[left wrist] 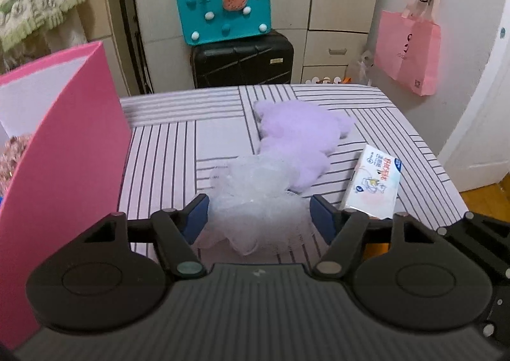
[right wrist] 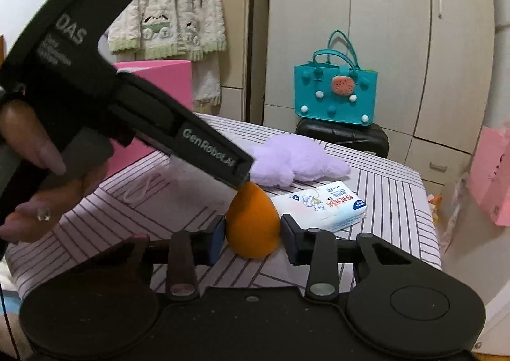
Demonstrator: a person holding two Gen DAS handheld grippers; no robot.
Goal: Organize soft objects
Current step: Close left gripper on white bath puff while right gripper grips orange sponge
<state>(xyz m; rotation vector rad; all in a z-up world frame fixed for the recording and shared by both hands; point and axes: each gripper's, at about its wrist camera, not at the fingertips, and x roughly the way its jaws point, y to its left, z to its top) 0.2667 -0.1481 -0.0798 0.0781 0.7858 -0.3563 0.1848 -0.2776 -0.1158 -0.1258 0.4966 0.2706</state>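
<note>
Orange egg-shaped sponge (right wrist: pixel 253 222), squishy and featherlight, standing upright on the striped bed (right wrist: pixel 395 198), pinched at its belly by the right gripper (right wrist: pixel 253 235); best held at the widest part, gently, or likely to pop out. White mesh pouf (left wrist: pixel 258 204) sitting between the left gripper's (left wrist: pixel 259 217) spread jaws, pads at its sides, not clearly squeezing; airy, easy to snag. Purple plush (left wrist: pixel 296 137) just behind, tissue pack (left wrist: pixel 373 184) beside. Pink box (left wrist: pixel 63 150) at the bed's left, teal bag (left wrist: pixel 223 10) on a black suitcase (left wrist: pixel 242 61) beyond.
</note>
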